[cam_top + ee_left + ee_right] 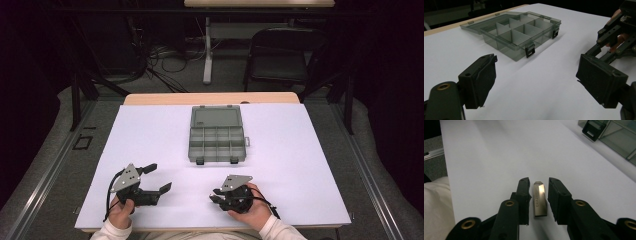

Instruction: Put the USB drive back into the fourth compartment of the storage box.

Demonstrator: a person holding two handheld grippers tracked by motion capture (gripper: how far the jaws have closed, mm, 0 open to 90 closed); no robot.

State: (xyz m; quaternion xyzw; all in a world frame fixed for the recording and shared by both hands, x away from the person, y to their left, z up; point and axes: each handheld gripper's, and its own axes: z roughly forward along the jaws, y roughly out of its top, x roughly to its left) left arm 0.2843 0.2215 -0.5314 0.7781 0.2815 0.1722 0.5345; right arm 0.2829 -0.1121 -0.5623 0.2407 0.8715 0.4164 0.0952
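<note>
One metal USB stick lay flat on the white worktop between the right gripper fingers, narrowed but not pressing. Left gripper fingers spread, empty. One clear organizer box, lid open, well beyond.

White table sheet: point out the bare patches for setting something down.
The white table sheet lies bare left and right of the open grey plastic compartment box, and between the box and the two grippers. It is crowded at the near edge: left gripper, right gripper, small silver metal stick.
</note>
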